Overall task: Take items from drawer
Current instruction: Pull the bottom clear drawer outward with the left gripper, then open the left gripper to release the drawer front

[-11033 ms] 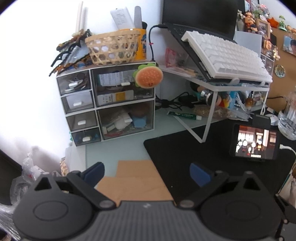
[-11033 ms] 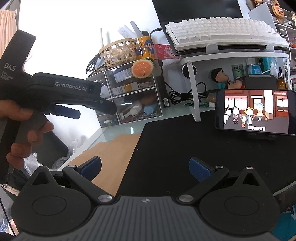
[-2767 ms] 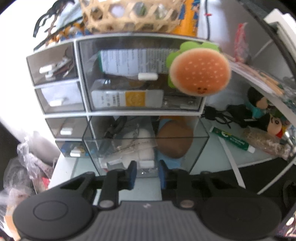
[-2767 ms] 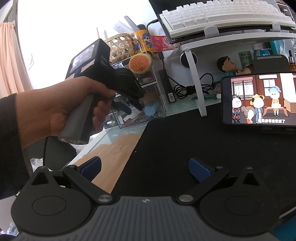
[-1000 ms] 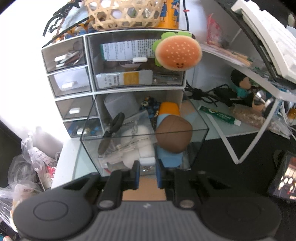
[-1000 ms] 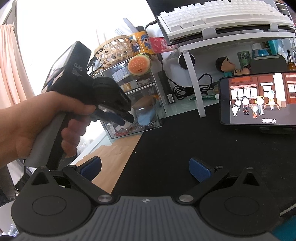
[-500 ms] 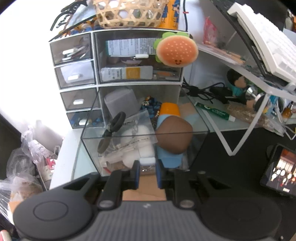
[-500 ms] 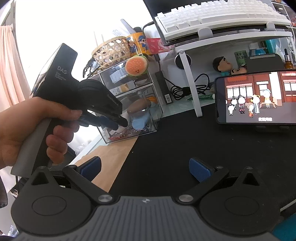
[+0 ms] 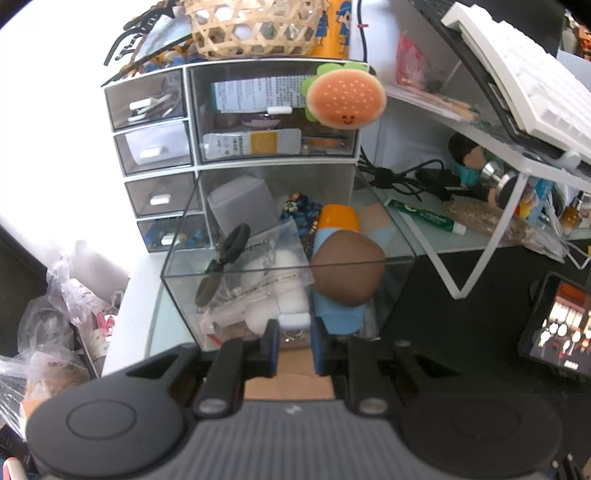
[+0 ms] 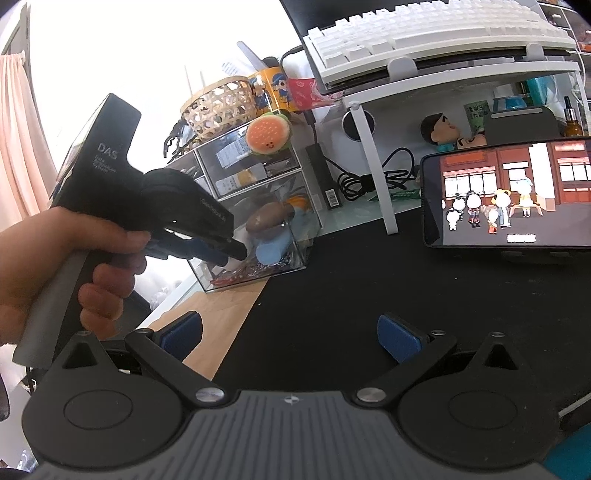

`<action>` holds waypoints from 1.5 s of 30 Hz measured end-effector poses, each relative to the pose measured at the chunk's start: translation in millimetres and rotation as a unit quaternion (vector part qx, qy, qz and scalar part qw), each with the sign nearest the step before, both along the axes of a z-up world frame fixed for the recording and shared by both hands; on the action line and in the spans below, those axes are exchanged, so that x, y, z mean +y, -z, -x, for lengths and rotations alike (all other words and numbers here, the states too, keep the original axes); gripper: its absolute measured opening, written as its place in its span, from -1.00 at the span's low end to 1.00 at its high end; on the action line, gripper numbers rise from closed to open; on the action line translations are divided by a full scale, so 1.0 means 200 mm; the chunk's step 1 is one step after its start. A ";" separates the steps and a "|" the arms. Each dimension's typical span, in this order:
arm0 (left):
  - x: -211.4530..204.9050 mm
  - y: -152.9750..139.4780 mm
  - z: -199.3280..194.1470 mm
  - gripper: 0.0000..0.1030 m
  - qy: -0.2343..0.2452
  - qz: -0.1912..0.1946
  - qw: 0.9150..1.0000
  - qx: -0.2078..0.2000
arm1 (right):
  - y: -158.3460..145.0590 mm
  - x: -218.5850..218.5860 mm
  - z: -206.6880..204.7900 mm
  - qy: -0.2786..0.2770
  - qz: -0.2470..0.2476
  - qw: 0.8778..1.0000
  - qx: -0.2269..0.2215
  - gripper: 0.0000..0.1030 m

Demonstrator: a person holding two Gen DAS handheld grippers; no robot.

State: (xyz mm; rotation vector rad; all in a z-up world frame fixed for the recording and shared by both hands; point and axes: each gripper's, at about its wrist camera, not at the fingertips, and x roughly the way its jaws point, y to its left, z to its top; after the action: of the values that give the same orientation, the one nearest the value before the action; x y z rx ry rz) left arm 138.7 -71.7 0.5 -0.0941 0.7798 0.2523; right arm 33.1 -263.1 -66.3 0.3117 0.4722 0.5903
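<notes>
Drawer almost out of its slot, full and top-heavy.
The left gripper (image 9: 293, 341) is clamped on the white handle (image 9: 293, 319) of the clear drawer (image 9: 221, 269) just ahead; any further pull could tip it, spilling the brown plush (image 9: 345, 275) and scissors (image 9: 221, 264). The right gripper (image 10: 290, 334) hangs wide apart, idle.

White keyboard (image 10: 436, 33) atop stand; phone (image 10: 509, 194) on black mat (image 10: 351, 280).
</notes>
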 end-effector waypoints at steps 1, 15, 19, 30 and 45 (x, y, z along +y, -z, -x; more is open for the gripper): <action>0.00 0.00 0.00 -0.64 0.000 0.000 1.000 0.000 | 0.00 0.00 0.00 0.000 -0.001 1.000 0.000 1.00; -0.01 -0.02 0.04 -0.64 0.014 0.000 1.000 0.003 | 0.00 -0.02 0.01 0.002 0.001 1.000 0.000 1.00; 0.05 -0.03 0.04 -0.64 0.038 0.001 0.999 0.005 | 0.00 -0.01 0.01 0.001 0.005 1.000 -0.002 1.00; 0.03 0.01 0.04 -0.60 0.051 -0.020 0.998 0.016 | 0.00 0.00 0.02 0.003 0.011 1.000 -0.004 1.00; 0.07 -0.01 0.14 0.06 0.060 -0.039 0.997 0.000 | -0.01 0.03 0.04 0.007 0.029 0.999 -0.011 1.00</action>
State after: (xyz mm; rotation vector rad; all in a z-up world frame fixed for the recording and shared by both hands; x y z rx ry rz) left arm 110.4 -58.0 2.1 0.0270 0.7723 0.1684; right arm 25.6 -256.4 -65.1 0.2531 0.4651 0.5644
